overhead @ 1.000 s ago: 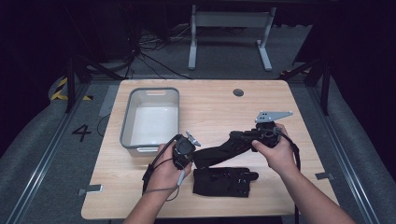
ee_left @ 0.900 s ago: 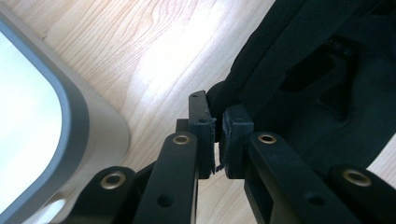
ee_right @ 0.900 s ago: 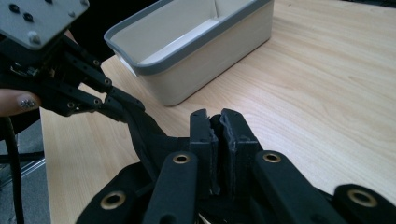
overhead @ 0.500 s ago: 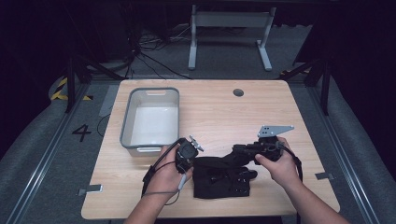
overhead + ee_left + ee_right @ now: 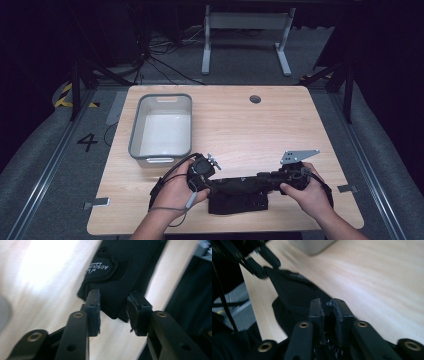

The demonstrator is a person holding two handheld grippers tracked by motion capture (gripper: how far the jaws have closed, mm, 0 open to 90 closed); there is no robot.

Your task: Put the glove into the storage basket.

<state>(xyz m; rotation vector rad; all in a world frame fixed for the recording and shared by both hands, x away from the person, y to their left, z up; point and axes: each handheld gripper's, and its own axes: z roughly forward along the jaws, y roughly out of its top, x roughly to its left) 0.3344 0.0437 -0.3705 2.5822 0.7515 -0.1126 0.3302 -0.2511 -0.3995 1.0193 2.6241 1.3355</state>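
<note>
My 2 grippers have lowered the black glove [image 5: 239, 186] onto the second glove [image 5: 237, 204] — right gripper [image 5: 328, 312] clenched on it, left gripper [image 5: 113, 311] released; stacking nearly done.

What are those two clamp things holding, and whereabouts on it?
The right gripper pinches one end of a black glove. The left gripper stands open around the glove's cuff end, not yet clamped.
</note>
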